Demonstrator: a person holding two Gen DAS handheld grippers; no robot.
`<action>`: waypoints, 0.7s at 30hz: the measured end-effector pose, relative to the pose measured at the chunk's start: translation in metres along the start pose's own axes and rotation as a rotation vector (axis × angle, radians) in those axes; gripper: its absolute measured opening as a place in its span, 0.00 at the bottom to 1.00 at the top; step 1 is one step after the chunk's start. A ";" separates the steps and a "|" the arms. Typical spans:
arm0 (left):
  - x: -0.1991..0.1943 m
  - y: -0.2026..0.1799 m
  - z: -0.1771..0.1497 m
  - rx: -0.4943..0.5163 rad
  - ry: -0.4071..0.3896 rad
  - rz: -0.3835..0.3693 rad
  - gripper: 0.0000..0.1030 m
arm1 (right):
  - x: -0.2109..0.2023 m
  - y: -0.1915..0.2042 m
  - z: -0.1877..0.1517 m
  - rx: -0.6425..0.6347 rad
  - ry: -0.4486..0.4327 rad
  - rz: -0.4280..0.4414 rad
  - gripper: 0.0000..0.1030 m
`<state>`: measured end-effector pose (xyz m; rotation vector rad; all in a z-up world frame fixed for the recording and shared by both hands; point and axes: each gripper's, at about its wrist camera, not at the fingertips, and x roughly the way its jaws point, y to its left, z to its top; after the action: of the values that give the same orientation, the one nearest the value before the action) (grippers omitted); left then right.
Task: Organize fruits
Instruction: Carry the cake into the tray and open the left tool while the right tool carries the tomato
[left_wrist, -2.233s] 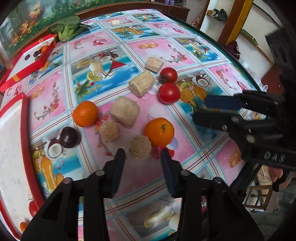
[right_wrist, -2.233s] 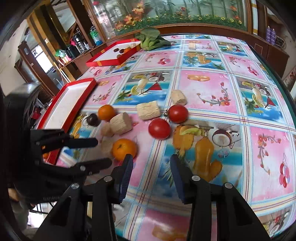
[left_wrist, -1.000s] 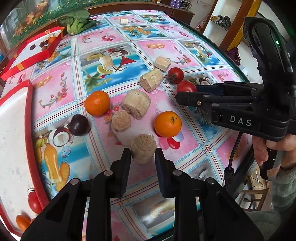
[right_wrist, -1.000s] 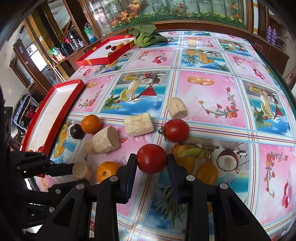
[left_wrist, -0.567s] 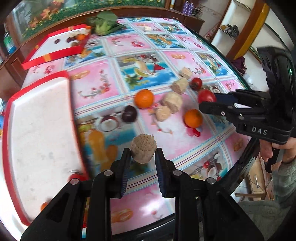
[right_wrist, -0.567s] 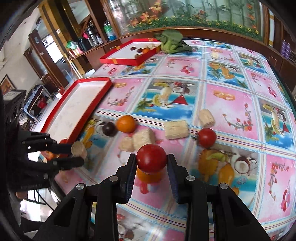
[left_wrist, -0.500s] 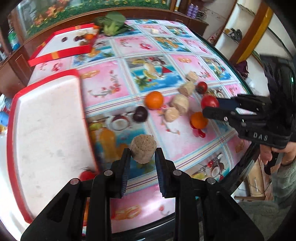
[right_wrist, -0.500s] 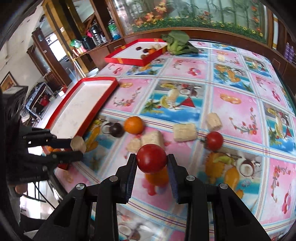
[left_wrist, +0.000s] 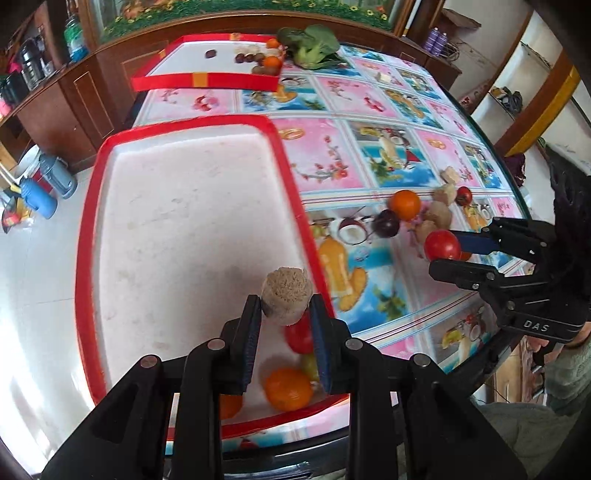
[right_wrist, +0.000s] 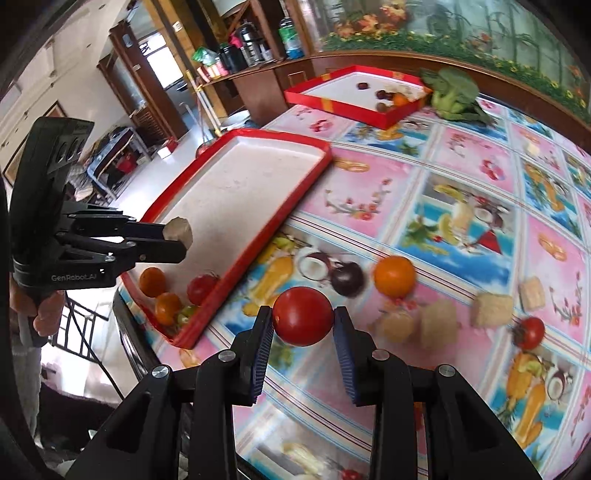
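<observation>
My left gripper (left_wrist: 285, 314) is shut on a beige sugarcane chunk (left_wrist: 286, 293) and holds it above the near end of the large red-rimmed white tray (left_wrist: 184, 206). That tray holds a tomato (left_wrist: 298, 334) and oranges (left_wrist: 288, 389) at its near corner. My right gripper (right_wrist: 303, 325) is shut on a red tomato (right_wrist: 303, 315), lifted above the tablecloth to the right of the tray (right_wrist: 243, 177). On the table lie an orange (right_wrist: 394, 276), a dark plum (right_wrist: 347, 282), several sugarcane chunks (right_wrist: 493, 309) and a second tomato (right_wrist: 530, 332).
A second red tray (left_wrist: 218, 68) with small fruits stands at the far end, with green leafy vegetables (left_wrist: 310, 46) beside it. The round table's edge (left_wrist: 476, 354) curves close on the near right. The floor with bottles (left_wrist: 37, 195) lies to the left.
Both grippers closed on their items, lifted them and carried them left. The left one with the sugarcane chunk is now over the large tray; the right one follows with the tomato.
</observation>
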<state>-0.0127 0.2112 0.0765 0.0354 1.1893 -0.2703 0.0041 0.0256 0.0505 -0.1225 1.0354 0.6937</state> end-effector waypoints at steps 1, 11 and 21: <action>0.001 0.003 -0.001 -0.005 0.004 -0.001 0.23 | 0.003 0.005 0.003 -0.013 0.002 0.008 0.32; 0.014 0.021 -0.016 -0.014 0.041 -0.015 0.24 | 0.058 0.046 0.050 -0.088 0.080 0.128 0.32; 0.028 0.035 -0.029 -0.043 0.077 -0.038 0.24 | 0.106 0.066 0.063 -0.113 0.156 0.125 0.32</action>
<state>-0.0219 0.2445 0.0356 -0.0141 1.2731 -0.2785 0.0468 0.1527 0.0107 -0.2143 1.1598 0.8672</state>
